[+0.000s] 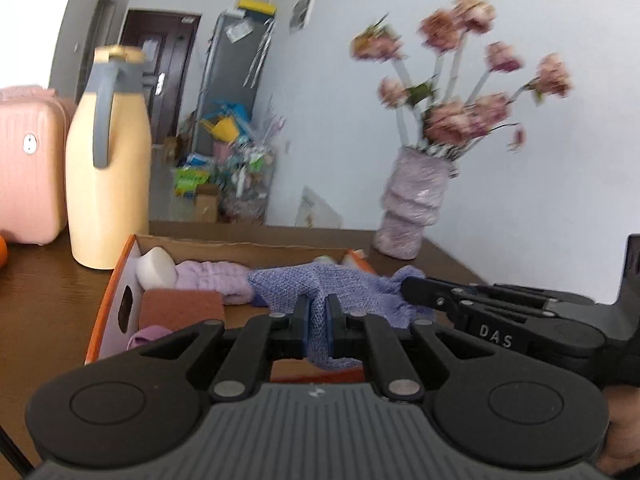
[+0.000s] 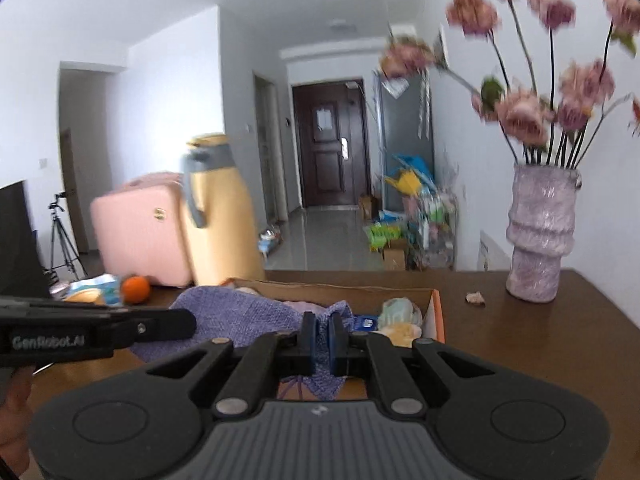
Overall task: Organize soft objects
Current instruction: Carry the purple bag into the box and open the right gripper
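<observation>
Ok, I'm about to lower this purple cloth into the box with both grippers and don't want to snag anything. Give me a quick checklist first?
1. Left gripper shut on the purple knit cloth: ok.
2. Right gripper shut on the same cloth: ok.
3. Cloth over the cardboard box, not the bare table: ok.
4. Free room in the box: not ok; a white sponge, a lilac towel and a brown sponge already fill its left end.
5. Flower vase clear of the box: ok, it stands apart, to the right.
6. Cloth hanging free, not snagged: cannot tell.
</observation>
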Action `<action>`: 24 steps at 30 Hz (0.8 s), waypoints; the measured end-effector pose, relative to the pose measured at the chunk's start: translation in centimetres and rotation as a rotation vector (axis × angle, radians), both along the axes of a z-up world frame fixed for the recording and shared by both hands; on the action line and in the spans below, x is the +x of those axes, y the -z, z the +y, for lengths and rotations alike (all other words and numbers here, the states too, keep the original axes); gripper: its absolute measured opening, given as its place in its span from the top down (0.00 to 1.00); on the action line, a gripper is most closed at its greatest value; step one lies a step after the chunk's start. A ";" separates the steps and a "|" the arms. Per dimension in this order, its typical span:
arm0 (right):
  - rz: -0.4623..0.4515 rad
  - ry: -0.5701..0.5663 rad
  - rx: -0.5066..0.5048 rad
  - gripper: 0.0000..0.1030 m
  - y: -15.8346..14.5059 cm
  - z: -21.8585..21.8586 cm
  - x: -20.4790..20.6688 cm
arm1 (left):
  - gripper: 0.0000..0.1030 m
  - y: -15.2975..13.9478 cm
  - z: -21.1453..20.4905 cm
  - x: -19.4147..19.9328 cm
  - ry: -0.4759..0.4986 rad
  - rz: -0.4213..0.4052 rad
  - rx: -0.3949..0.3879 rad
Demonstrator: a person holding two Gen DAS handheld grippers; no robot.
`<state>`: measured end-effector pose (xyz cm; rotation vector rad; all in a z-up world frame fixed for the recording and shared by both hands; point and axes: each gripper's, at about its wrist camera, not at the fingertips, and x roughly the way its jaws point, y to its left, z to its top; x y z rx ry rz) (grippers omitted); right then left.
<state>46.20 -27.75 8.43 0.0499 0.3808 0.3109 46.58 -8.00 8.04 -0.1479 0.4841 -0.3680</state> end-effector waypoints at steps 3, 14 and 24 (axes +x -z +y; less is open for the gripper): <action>0.038 0.002 -0.038 0.95 1.3 0.5 3.6 | 0.92 1.9 -0.7 3.1 -0.028 0.029 0.051; 0.209 0.043 -0.181 0.89 7.3 2.3 8.5 | 0.82 8.5 -2.0 7.8 -0.014 0.172 0.137; 0.141 0.075 -0.171 0.77 4.2 1.1 6.4 | 0.52 4.0 -0.4 3.9 -0.019 0.050 0.153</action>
